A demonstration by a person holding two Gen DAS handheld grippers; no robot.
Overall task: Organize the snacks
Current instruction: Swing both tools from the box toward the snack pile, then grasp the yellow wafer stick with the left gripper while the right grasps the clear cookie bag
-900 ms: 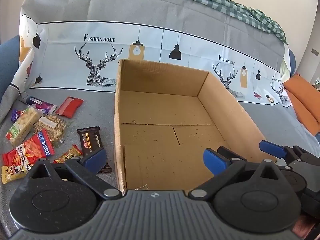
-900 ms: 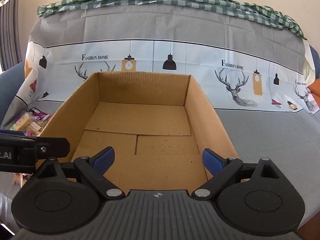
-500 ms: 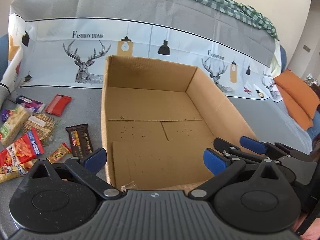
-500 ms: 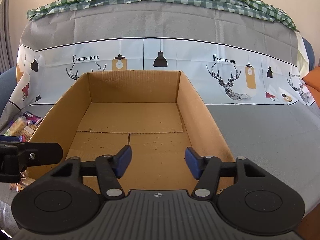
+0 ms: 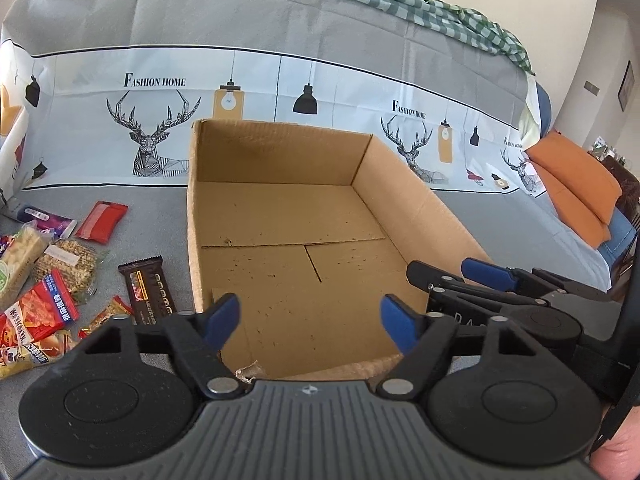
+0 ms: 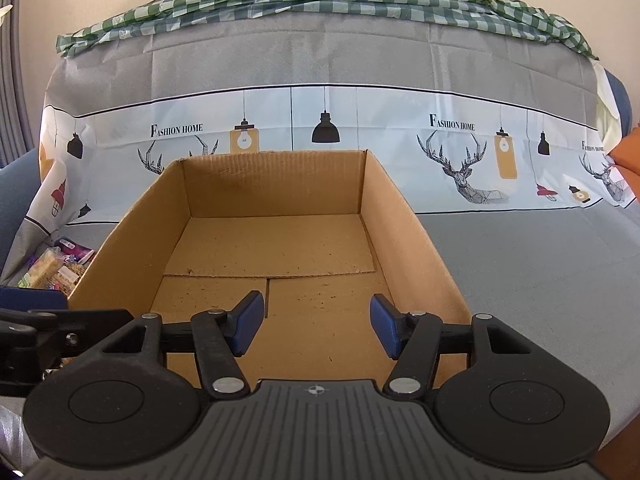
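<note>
An open cardboard box [image 5: 424,208] with nothing inside stands on the grey sofa seat; it also shows in the right wrist view [image 6: 416,232]. Several snack packets lie left of it: a dark chocolate bar [image 5: 148,290], a red chip bag [image 5: 40,312], a red packet [image 5: 102,222], a cracker pack [image 5: 68,262]. My left gripper [image 5: 308,322] is open and empty over the box's near edge. My right gripper [image 6: 318,330] is open and empty over the box's near end; it shows at the right of the left wrist view [image 5: 486,274].
The sofa back carries a deer-print cover [image 5: 152,136] and a green checked cloth [image 6: 320,0]. An orange cushion [image 5: 576,188] lies at far right. Bare grey seat [image 6: 540,264] stretches right of the box.
Both grippers' jaws have narrowed but stay open. The left view has shifted so the box sits more central and the snacks further left.
</note>
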